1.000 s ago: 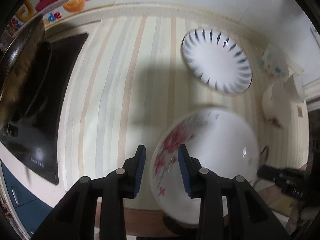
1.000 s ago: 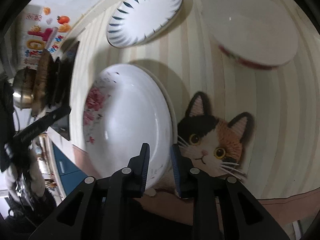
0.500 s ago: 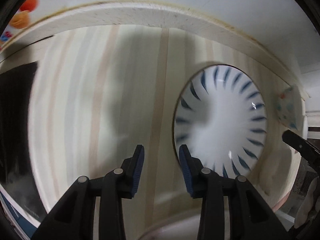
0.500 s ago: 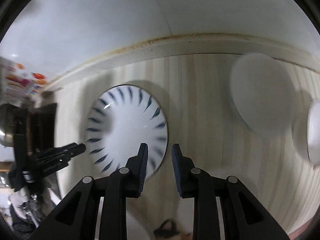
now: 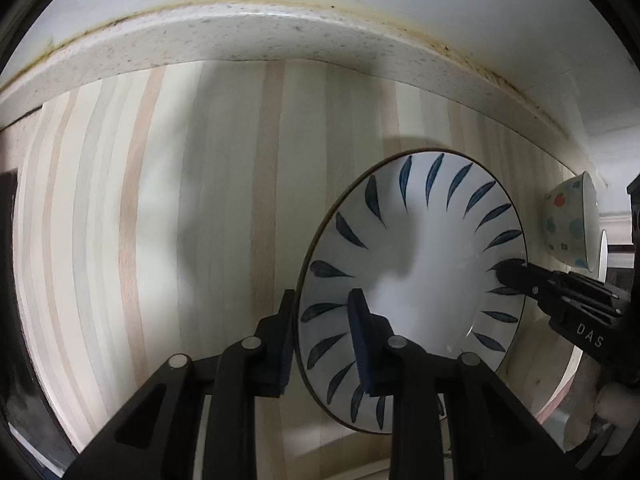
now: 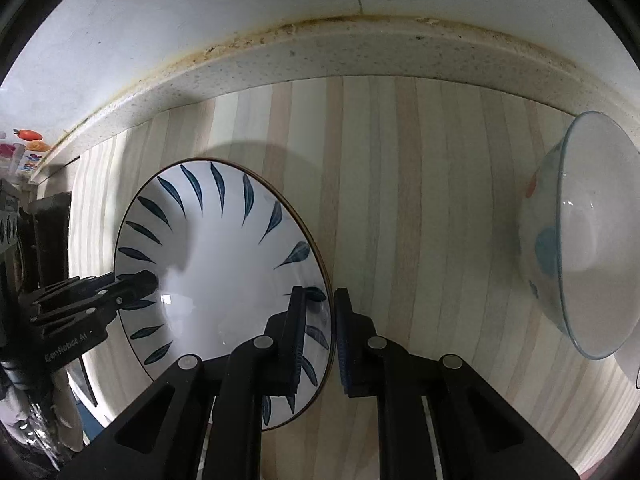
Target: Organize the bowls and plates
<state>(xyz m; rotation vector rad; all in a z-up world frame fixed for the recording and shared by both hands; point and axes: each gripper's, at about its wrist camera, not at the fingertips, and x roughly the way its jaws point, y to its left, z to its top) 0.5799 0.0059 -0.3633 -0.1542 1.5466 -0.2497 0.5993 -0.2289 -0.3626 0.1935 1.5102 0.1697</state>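
Note:
A white plate with blue leaf strokes lies flat on the striped counter. My left gripper straddles its left rim, one finger outside and one on the inside wall, closing onto it. My right gripper straddles the opposite rim, its jaws closing with the rim between the pads and close against them. Each gripper shows in the other's view: the right gripper and the left gripper both sit at the plate's edge. A spotted bowl stands to the right of the plate.
A speckled ledge and the white wall run close behind the plate. A black stove sits at the far left. Another white dish lies near the plate's lower right. Bare striped counter stretches to the left.
Both grippers left the flowered plate, moved back to the blue-leaf plate, came down over its opposite rims and narrowed their jaws around them.

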